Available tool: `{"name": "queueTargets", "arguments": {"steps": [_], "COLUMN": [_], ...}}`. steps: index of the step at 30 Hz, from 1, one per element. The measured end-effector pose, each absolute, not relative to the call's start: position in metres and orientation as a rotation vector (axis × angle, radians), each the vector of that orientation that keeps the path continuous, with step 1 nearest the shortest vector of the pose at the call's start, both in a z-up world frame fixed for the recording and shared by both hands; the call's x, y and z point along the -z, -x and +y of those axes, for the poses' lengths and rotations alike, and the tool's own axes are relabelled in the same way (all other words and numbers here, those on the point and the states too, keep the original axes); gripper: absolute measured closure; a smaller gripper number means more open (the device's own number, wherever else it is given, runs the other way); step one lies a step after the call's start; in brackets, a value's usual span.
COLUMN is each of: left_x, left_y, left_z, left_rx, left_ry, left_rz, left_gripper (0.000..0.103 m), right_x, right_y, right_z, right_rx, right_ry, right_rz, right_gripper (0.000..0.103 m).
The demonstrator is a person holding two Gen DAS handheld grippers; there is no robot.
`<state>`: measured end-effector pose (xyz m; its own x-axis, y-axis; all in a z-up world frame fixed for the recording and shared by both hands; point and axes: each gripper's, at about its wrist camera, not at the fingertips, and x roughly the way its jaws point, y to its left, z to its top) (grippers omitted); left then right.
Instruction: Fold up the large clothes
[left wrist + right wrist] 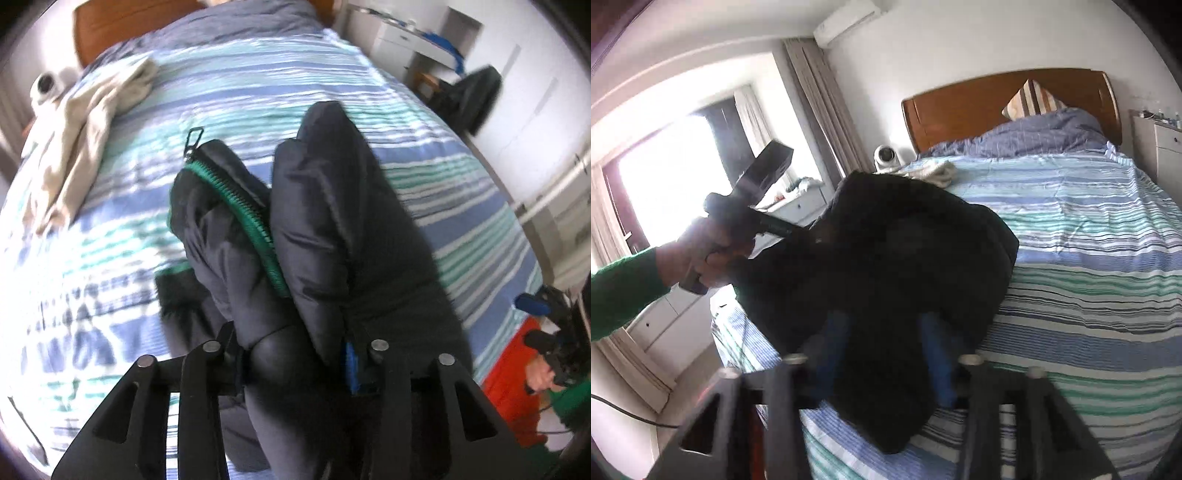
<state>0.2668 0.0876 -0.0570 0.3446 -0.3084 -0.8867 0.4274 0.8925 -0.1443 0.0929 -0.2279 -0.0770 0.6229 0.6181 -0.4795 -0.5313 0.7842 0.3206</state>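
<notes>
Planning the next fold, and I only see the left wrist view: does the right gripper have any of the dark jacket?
Observer: The jacket lies between the right gripper's blue fingers; whether they pinch it, I cannot tell.
Operator: How does its left end sit?
Observer: It rises off the bed toward the left hand, which wears a green sleeve.
Operator: Anything at the head of the bed?
Observer: A striped pillow leans against the wooden headboard.
</notes>
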Motion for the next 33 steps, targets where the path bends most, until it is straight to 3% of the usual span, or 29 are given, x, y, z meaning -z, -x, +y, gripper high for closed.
{"name": "queueTargets", "arguments": {"steps": [7, 15, 20, 25, 33], "left_x": [0.1, 0.171, 0.17, 0.167, 0.155], "left_y": [-0.272, -0.267, -0.26, -0.256, -0.251], "left_z": [0.139, 0.171, 0.18, 0.189, 0.219], "left_rx": [0.462, 0.462, 0.477, 0.51, 0.504], "left_ry": [0.034, 0.299, 0.361, 0.389, 0.387], "left_rz": [1.133, 1.195, 1.184, 1.17, 1.139], "left_gripper": [0.05, 0.038, 0.038, 0.037, 0.026], "right_x": [0.137, 0.188, 0.145, 0.063, 0.113], "right_y": [-0.119, -0.142, -0.151, -0.212, -0.314], "right_z": [-0.138, -0.138, -0.123, -0.092, 0.016], "right_rx": [-0.701, -0.644, -0.679, -0.713, -0.777], "right_ry": [-0.008, -0.137, -0.061, -0.039, 0.233], "right_rz": [0.818, 1.006, 1.08, 0.897, 1.039], "right_gripper": [0.07, 0.074, 0.073, 0.071, 0.069]}}
